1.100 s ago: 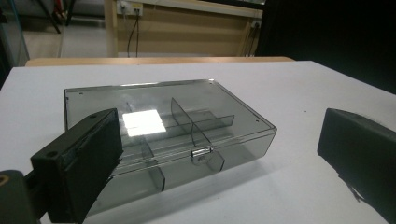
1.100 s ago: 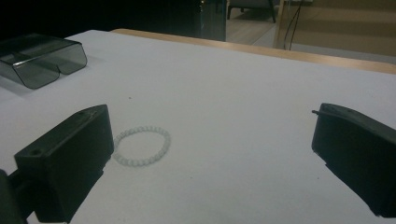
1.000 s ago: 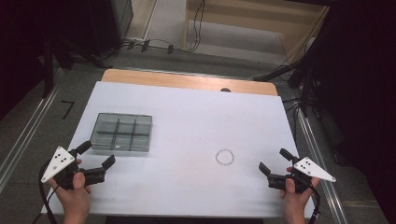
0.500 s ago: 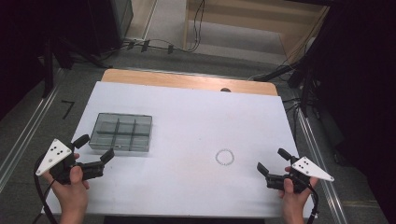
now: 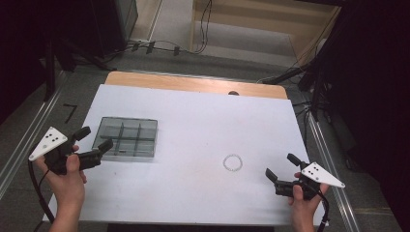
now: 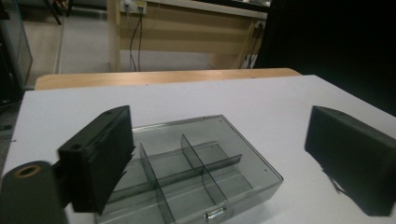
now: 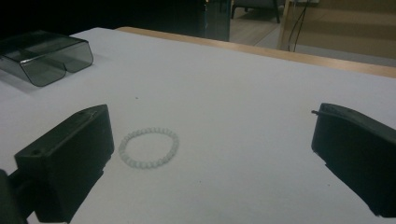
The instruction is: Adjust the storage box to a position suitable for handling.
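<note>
— Where do the claws stand over the white desk [image 5: 193, 125]?
— The left claw [image 5: 94, 143], jaws wide but just narrowing, holds nothing beside the smoky divided box [image 5: 126, 137]. The right claw [image 5: 281, 166] gapes empty near the bead bracelet [image 5: 232, 162], nothing between.

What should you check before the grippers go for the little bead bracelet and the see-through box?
1. Left hand-held gripper jaws apart, nothing between them, though they have just been closing a little: ok.
2. Right hand-held gripper jaws apart, nothing held: ok.
3. Bead bracelet lies flat and free on the white table, ahead of the right jaws: ok.
4. Compartment box lid shut, small latch facing the left gripper: ok.
5. Whether the latch is locked: cannot tell.
</note>
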Demonstrator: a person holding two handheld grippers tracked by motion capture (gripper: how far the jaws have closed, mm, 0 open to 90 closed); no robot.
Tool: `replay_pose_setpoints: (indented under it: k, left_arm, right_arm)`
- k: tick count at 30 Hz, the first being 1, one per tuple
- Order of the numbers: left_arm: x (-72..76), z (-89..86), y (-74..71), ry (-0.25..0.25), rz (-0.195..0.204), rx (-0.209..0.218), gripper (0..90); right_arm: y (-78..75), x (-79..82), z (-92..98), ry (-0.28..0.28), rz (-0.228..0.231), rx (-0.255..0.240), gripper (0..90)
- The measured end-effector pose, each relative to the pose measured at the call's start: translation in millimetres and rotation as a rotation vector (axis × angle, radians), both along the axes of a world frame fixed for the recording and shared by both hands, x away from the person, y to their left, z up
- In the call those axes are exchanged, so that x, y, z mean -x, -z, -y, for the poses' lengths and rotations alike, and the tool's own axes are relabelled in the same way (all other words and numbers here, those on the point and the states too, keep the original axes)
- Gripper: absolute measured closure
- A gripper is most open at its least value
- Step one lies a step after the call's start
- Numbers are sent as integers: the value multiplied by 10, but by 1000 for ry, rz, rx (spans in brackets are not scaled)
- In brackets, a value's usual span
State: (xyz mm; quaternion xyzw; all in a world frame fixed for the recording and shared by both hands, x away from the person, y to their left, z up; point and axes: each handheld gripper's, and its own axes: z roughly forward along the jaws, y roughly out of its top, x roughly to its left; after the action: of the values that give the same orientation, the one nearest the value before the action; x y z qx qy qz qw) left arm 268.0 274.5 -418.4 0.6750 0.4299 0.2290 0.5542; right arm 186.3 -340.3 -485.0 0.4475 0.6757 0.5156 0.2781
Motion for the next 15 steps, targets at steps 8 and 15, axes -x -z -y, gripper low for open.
replay_pose_setpoints:
  k: [8,15]
  left_arm:
    - [-235,-4,-21,14,-31,10,148]
    - [-451,-7,-18,-7,-67,-42,236]
  right_arm:
    - [7,-4,-12,3,-5,1,0]
    - [15,-9,-15,7,-10,2,0]
